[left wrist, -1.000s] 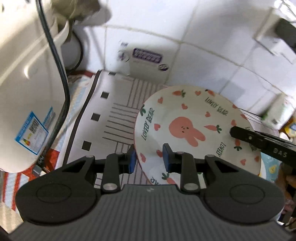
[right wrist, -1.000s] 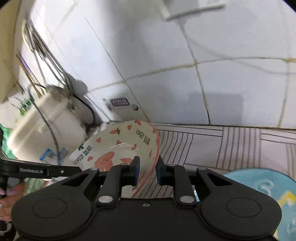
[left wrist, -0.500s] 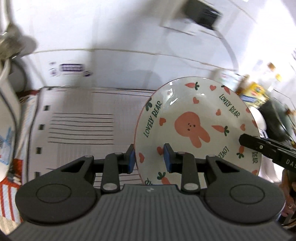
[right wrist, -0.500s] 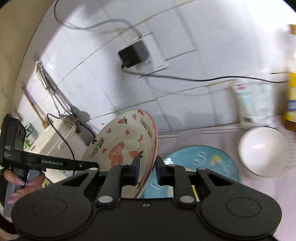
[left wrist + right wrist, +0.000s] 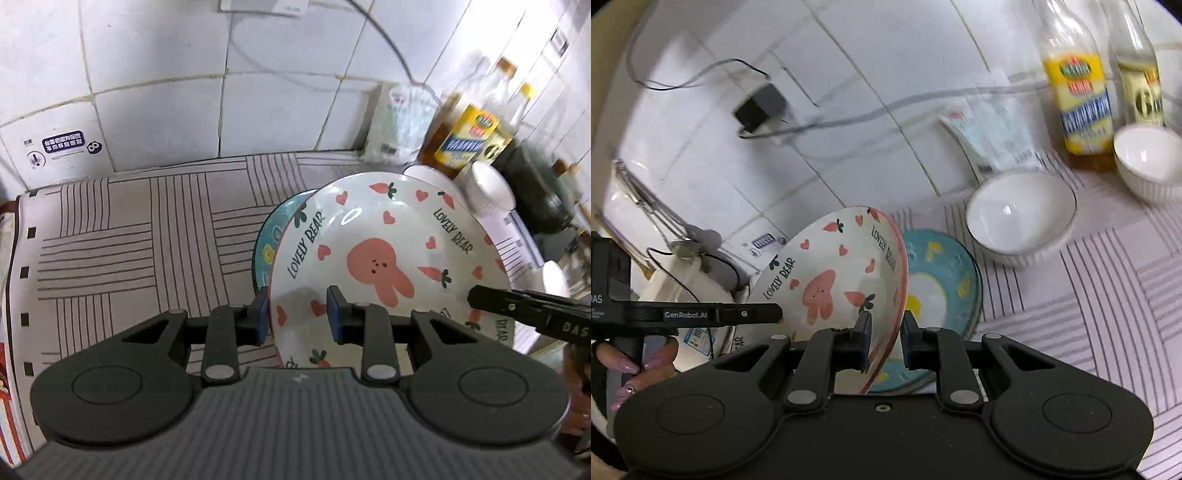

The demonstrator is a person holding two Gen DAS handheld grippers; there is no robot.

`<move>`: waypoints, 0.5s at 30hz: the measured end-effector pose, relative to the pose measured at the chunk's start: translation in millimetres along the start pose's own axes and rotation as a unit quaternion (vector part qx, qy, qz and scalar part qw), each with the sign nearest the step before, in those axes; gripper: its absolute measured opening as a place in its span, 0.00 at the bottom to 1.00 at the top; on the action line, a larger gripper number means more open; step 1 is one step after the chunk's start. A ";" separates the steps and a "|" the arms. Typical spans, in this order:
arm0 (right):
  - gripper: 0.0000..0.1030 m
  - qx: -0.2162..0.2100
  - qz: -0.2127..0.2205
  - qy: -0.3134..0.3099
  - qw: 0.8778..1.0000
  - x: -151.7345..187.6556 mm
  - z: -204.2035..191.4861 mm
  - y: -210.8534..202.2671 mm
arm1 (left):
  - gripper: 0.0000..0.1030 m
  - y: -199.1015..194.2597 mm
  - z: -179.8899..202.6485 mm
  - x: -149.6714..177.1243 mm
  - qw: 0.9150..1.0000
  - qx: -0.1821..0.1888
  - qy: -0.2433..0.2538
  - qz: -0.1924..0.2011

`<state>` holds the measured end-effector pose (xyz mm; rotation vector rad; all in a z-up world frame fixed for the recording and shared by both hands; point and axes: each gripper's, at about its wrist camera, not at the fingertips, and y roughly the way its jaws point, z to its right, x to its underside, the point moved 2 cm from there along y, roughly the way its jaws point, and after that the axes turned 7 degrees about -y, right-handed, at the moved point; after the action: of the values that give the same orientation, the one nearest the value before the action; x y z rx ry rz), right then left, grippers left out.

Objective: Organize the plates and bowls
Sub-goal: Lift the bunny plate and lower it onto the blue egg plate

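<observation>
A white rabbit plate (image 5: pixel 388 266) with hearts and carrots is held in the air by both grippers. My left gripper (image 5: pixel 297 314) is shut on its near rim. My right gripper (image 5: pixel 884 341) is shut on the opposite rim of the same plate (image 5: pixel 831 280). The plate is tilted above a blue plate (image 5: pixel 942 284) that lies on the striped mat; the blue plate's edge shows behind it in the left wrist view (image 5: pixel 275 236). Two white bowls (image 5: pixel 1019 214) (image 5: pixel 1148 162) stand to the right of the blue plate.
Oil bottles (image 5: pixel 1078 81) and a plastic packet (image 5: pixel 993 133) stand against the tiled wall. A white rice cooker (image 5: pixel 683 295) sits at the left. The striped mat (image 5: pixel 129 240) covers the counter. A charger (image 5: pixel 759 107) hangs from a wall socket.
Both grippers have carried the rabbit plate to the right, away from the rice cooker, to above the blue plate. Both still grip it.
</observation>
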<state>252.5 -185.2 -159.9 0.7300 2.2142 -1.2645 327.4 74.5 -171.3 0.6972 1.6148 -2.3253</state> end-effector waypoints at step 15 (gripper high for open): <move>0.21 0.032 -0.020 -0.005 0.999 1.4 25.0 44.5 | 0.28 51.7 4.2 -5.8 0.997 -0.052 0.048 -0.024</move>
<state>284.3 -187.7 -199.7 0.7063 2.1996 -1.3613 354.1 51.1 -209.5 0.7651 1.7985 -2.2535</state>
